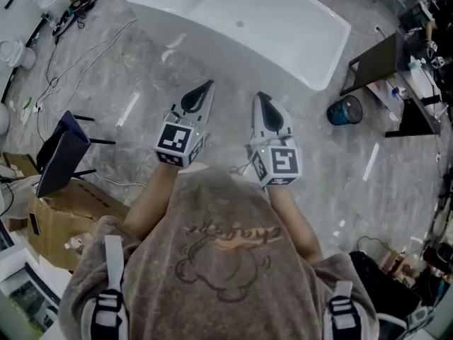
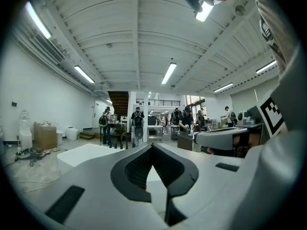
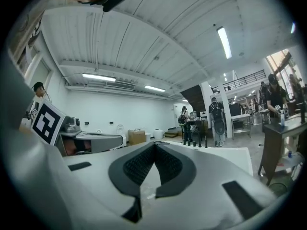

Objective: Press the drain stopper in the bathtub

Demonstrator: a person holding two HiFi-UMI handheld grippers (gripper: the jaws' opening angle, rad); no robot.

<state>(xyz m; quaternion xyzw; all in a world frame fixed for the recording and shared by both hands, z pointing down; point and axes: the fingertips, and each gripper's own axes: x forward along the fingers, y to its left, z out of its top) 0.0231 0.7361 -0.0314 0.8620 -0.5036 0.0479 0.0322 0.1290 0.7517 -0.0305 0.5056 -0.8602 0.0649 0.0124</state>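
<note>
Head view: you're holding both grippers at centre frame, apart from the bathtub [image 1: 297, 48] above.
Your left gripper [image 1: 208, 86] and right gripper [image 1: 259, 96] are closed tip to tip, empty; the drain stopper [image 1: 241, 24] sits upper centre, on the tub floor.

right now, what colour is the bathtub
The bathtub is plain white, clearest in the head view.

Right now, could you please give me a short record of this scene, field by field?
bathtub: white, freestanding, on the grey floor ahead of the person
drain stopper: small spot on the tub bottom; state too small to tell
left gripper: jaws together, empty, short of the tub
right gripper: jaws together, empty, short of the tub
blue bin: on the floor beside the tub's right end
</note>
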